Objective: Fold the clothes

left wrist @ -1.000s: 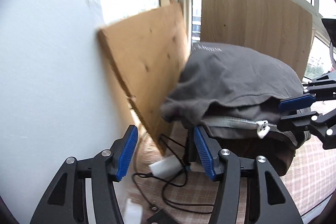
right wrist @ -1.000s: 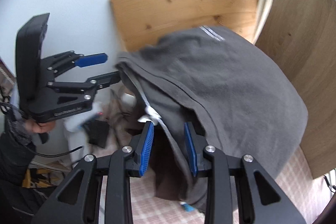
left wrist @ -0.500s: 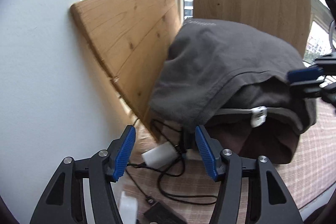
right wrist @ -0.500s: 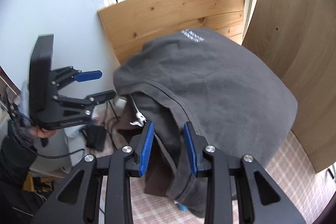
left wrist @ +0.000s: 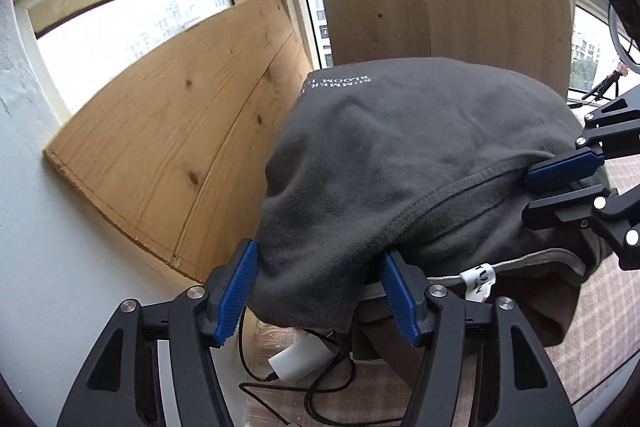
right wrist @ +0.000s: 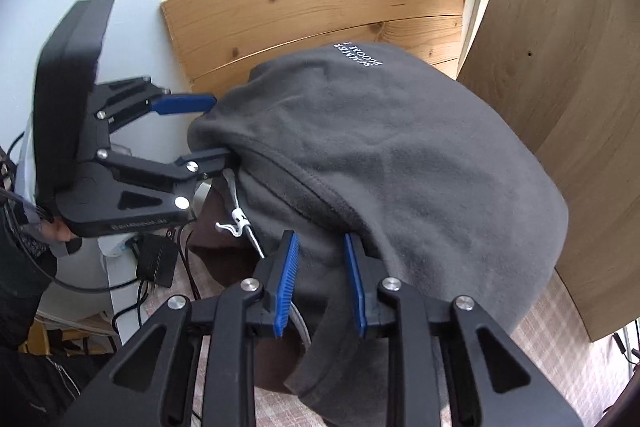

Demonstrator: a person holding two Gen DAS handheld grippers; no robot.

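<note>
Grey fleece garment (left wrist: 400, 155) hung bunched, white lettering upside down, over checked cloth (left wrist: 592, 355). Left tool (left wrist: 320, 291) gaped around its hem; right tool (right wrist: 322, 279) pinched a fold.

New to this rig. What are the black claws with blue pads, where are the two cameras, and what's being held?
No robot arm here: a person holds a two-finger gripper in each hand. Each picture comes from a fisheye camera on one gripper, looking along its fingers. The left gripper has its blue pads apart around a bunched edge of the grey garment; it looks open. The right gripper straddles the garment's hem further along; whether it pinches, I cannot tell. The garment drapes over a heap on a checked cloth, with wooden boards leaning behind.
</note>
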